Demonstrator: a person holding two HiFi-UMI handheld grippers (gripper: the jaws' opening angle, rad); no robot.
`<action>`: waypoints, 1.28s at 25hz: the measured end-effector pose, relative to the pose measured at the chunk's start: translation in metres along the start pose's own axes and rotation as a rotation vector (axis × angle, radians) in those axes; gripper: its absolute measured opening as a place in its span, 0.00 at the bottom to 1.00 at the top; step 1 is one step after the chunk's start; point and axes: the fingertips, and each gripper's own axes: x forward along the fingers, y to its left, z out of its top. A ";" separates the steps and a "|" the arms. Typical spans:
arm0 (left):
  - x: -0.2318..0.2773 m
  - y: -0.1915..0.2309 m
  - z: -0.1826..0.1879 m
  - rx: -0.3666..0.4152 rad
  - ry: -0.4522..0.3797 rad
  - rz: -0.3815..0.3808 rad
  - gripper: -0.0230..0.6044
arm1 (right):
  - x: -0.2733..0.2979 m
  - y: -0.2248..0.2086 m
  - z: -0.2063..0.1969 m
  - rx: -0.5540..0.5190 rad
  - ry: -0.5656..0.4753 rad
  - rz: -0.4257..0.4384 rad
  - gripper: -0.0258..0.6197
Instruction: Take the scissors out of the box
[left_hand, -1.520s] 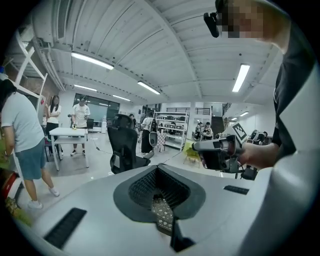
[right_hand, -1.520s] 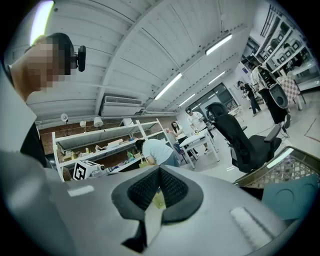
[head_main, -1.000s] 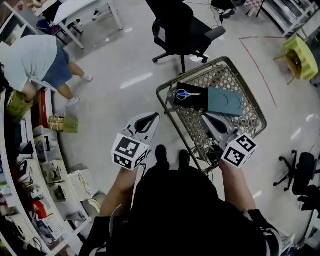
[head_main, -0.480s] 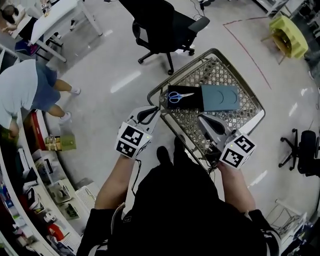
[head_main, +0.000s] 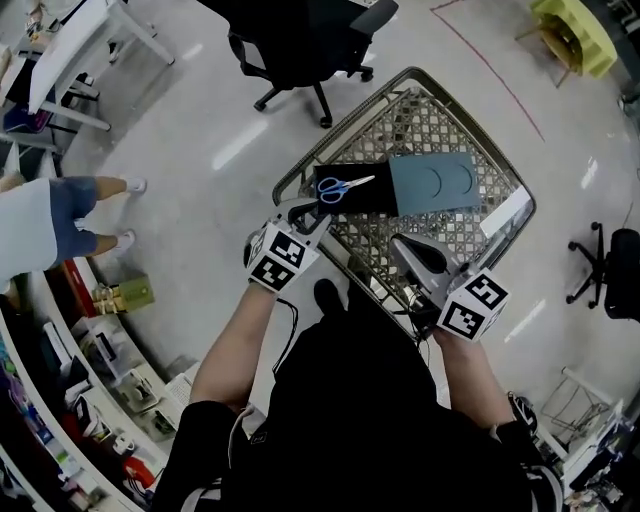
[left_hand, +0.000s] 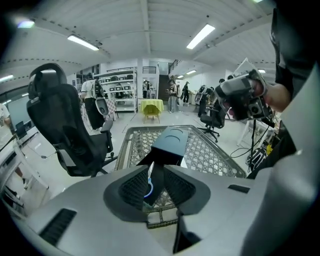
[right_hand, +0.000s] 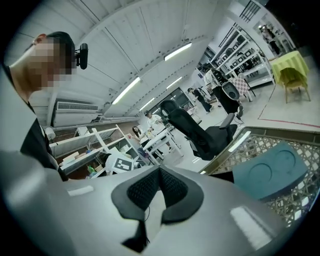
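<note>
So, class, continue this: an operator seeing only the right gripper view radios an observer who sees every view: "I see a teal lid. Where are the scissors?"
Observer: The scissors lie in the open black box, beside that lid.
Operator: Has the left gripper got them?
Observer: No. The left gripper has just been opening its jaws; the scissors show beyond the gap, ungripped.
Operator: Which way do they lie?
Observer: Blue handles toward the left gripper, blades toward the lid.

Top access: clear above blue-handled scissors (head_main: 345, 187) in open black box (head_main: 376, 202).
Right side: grey-blue box lid (head_main: 436, 183) abuts.
Perimeter: raised wire-mesh cart rim (head_main: 335, 133).
</note>
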 end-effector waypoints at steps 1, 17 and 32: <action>0.009 0.000 -0.004 0.015 0.021 -0.011 0.17 | -0.001 -0.004 -0.002 0.011 -0.002 -0.007 0.06; 0.112 0.030 -0.066 0.220 0.384 -0.093 0.21 | 0.004 -0.058 -0.030 0.158 0.002 -0.050 0.06; 0.149 0.038 -0.100 0.324 0.557 -0.095 0.21 | -0.021 -0.075 -0.030 0.188 -0.013 -0.096 0.06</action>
